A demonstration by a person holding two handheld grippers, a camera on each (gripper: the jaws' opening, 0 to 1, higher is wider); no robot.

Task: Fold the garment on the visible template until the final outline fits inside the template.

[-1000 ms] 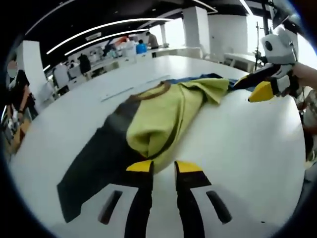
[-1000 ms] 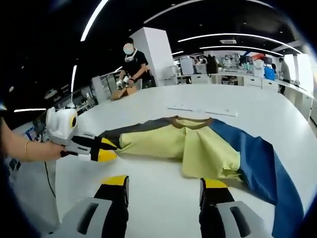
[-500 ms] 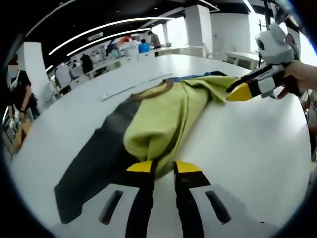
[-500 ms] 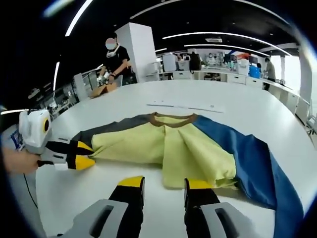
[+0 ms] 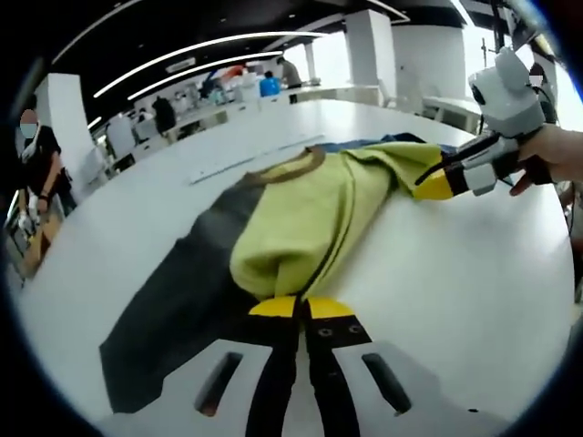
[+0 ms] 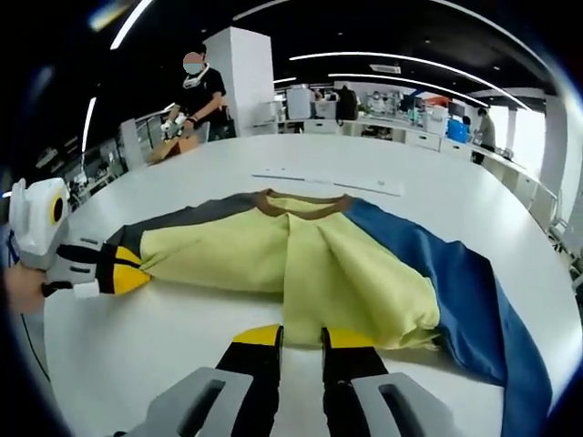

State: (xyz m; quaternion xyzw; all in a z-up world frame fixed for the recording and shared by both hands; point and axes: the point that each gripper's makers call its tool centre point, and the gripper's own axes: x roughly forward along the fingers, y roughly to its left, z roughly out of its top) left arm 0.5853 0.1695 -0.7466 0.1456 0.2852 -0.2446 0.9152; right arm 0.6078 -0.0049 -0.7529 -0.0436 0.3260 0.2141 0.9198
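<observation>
Left tool (image 5: 301, 308) pinches the yellow garment (image 5: 310, 214) hem, jaws narrow; right tool (image 6: 301, 337) nearly closed at the opposite hem on the white tabletop (image 6: 182, 337).

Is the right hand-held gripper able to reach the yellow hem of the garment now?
Probably yes: the right hand-held gripper sits just before the garment hem, with only bare table between.

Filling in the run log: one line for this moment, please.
garment: flat on table, unfolded | left gripper: shut on garment | right gripper: nearly shut at hem
</observation>
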